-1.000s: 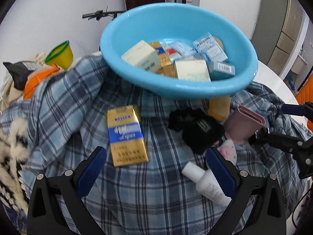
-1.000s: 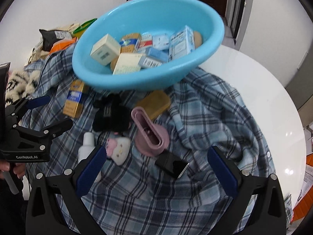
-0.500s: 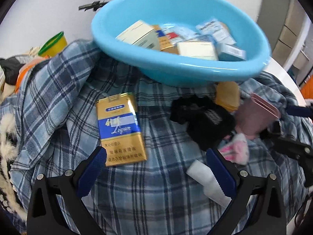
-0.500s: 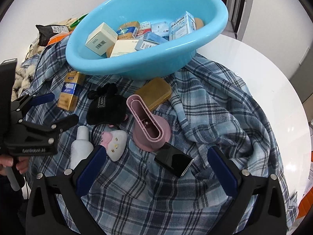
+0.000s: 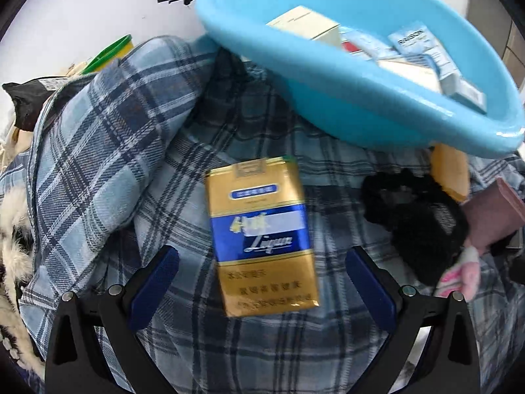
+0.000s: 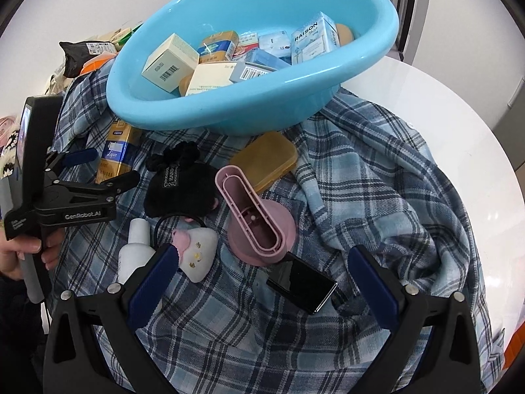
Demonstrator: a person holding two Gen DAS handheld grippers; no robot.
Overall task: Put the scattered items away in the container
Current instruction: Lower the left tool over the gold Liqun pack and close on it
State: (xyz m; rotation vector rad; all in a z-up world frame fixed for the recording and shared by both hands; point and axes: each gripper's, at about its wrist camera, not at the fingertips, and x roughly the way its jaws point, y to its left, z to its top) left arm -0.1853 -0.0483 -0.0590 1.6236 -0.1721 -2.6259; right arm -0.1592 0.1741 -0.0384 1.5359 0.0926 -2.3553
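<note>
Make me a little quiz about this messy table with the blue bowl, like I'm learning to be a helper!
1. True or false: the gold and blue packet is already inside the blue basin.
2. Which lies nearest the right gripper? A) black phone B) white bottle C) amber case
3. Fill in: the loose things rest on a ____ cloth.

Key: 1 false, it lies on the cloth between the open fingers of the left gripper. 2 A. 3 plaid.
</note>
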